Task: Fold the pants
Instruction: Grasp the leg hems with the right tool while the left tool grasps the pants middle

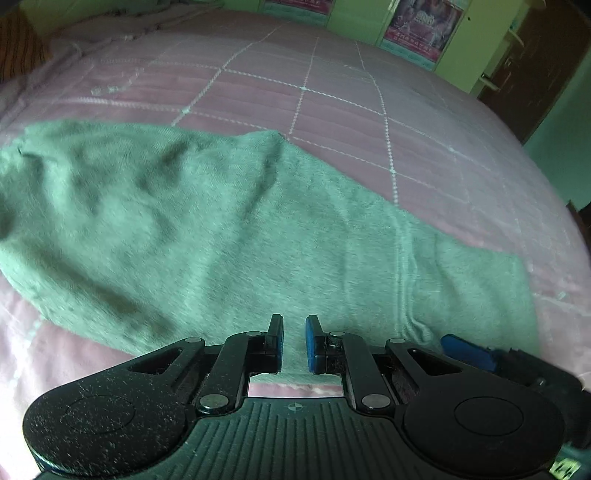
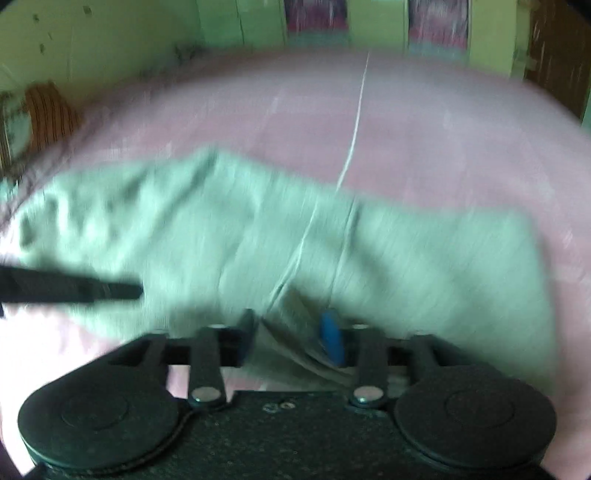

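Because the right gripper [image 2: 291,336] is parted around a bunched edge of the pants [image 2: 258,236], only one layer may catch. The left gripper [image 1: 293,343], released, restrains nothing, so cloth could drag.

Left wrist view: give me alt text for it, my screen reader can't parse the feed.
Soft grey-green fleece pants lie spread across a pink quilted bedspread, leg running right. The left claw hovers at their near edge, blue-padded jaws slightly apart, gripping nothing. The right claw's blue pad shows at lower right; green cupboards stand behind the bed.
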